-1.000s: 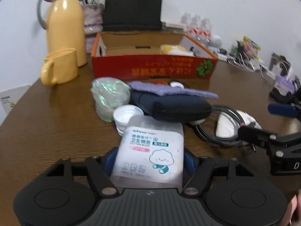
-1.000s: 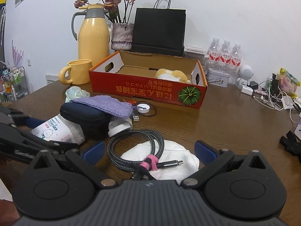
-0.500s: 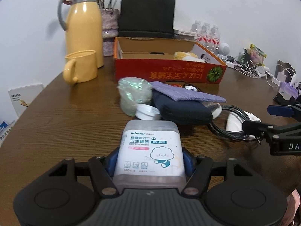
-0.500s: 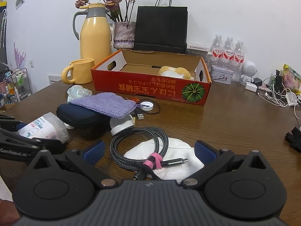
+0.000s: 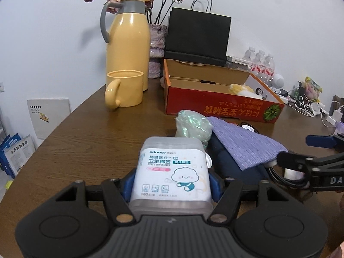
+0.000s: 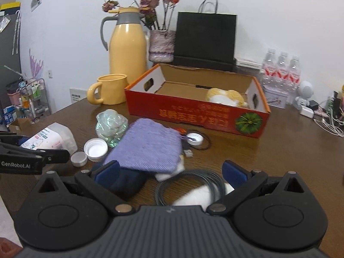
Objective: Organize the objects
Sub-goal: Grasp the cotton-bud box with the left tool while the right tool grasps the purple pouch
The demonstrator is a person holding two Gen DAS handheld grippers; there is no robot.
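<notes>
My left gripper (image 5: 171, 186) is shut on a clear cotton bud box (image 5: 172, 169) with a white label and holds it above the table. The box also shows at the left of the right wrist view (image 6: 50, 136). My right gripper (image 6: 169, 172) is open and empty, above a coiled grey cable (image 6: 191, 185) on a white item and a dark blue case (image 6: 126, 182) under a purple pouch (image 6: 146, 146). An open red cardboard box (image 6: 197, 111) with a yellow plush (image 6: 225, 97) inside stands behind them.
A yellow mug (image 5: 124, 90), yellow thermos (image 5: 128, 40), flower vase (image 6: 161, 45) and black paper bag (image 5: 197, 34) stand at the back. A crumpled clear wrapper (image 6: 110, 124), white lids (image 6: 95, 148) and a small round charger (image 6: 194, 138) lie on the wooden table. Bottles and cables are at the right.
My left gripper has lifted the cotton bud box off the table and drawn back to the left. My right gripper has risen and moved forward over the cable and pouch.
</notes>
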